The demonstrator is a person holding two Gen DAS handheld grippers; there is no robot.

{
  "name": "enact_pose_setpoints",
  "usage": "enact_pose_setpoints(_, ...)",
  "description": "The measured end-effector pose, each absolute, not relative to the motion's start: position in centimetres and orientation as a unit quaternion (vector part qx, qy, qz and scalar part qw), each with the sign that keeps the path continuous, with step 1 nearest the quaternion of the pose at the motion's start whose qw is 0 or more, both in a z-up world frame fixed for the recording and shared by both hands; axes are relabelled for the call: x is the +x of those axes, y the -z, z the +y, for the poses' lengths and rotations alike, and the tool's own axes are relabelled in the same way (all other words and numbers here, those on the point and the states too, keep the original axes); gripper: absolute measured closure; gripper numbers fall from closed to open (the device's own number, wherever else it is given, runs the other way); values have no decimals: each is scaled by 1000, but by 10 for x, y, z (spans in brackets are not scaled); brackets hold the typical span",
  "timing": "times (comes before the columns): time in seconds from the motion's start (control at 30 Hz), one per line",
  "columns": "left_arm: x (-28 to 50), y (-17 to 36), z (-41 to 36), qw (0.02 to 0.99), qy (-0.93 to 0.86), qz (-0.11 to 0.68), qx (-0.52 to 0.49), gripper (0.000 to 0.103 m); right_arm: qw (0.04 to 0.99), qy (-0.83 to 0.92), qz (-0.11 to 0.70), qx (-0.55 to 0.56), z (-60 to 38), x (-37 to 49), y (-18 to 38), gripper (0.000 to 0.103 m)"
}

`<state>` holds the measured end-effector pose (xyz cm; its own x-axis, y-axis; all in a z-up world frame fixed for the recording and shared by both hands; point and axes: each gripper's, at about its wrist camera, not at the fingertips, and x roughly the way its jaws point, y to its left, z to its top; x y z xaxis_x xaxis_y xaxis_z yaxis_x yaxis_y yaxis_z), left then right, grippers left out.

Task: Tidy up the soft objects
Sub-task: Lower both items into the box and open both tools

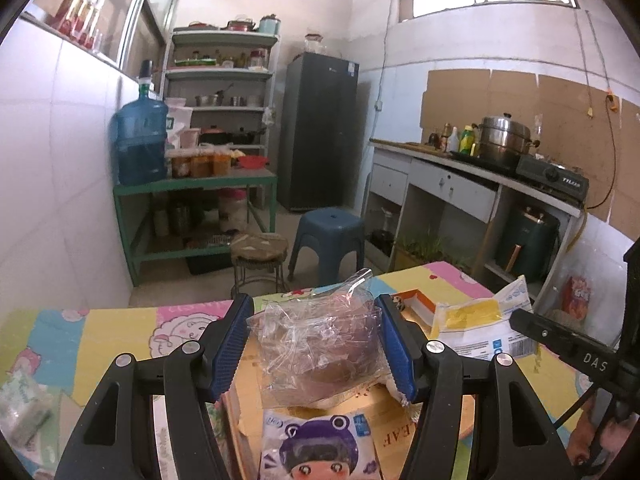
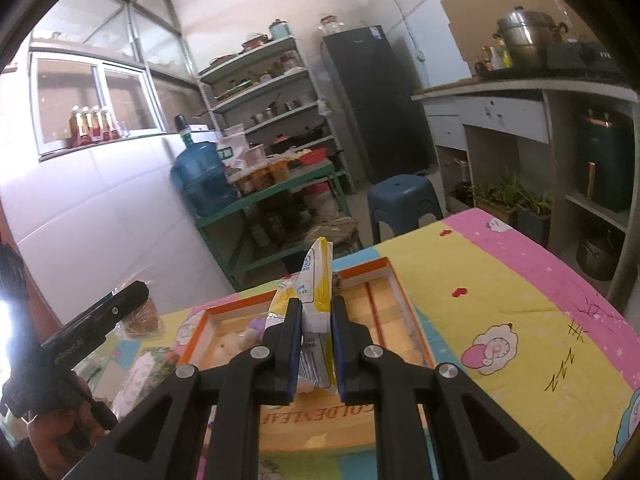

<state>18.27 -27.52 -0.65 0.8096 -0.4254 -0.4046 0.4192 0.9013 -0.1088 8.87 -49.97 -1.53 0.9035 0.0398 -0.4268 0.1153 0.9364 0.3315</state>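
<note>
Orange-rimmed box [image 2: 394,280] reads "GOLDENLEAF". Above it, your right gripper [image 2: 316,322] pinches a yellow-white packet [image 2: 316,276]; your left gripper [image 1: 312,344] clamps a clear plastic bag [image 1: 320,344].

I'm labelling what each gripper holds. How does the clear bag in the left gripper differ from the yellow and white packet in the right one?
The clear bag is see-through, with something brown inside; the yellow and white packet is opaque and printed. The clear bag is bulky, so the left gripper holds it with jaws wide; the packet is flat, and the right gripper is nearly closed on it. Both are soft plastic packages.
</note>
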Motion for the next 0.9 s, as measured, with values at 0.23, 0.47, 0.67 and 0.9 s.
enact_pose_setpoints(0.23,211,23,-292,947,215,241,-7,39,956,37,233,176,-517,107,28,89)
enact_pose_setpoints(0.47,235,45,-303,937,211,278,-8,39,951,44,253,174,-522,123,43,89)
enact_pose_setpoints(0.67,247,64,-310,926,213,311,-10,39,938,44,287,192,-527,136,60,85)
enact_pose_setpoints(0.9,253,80,-312,916,216,339,-15,39,928,67,316,186,-524,139,73,74)
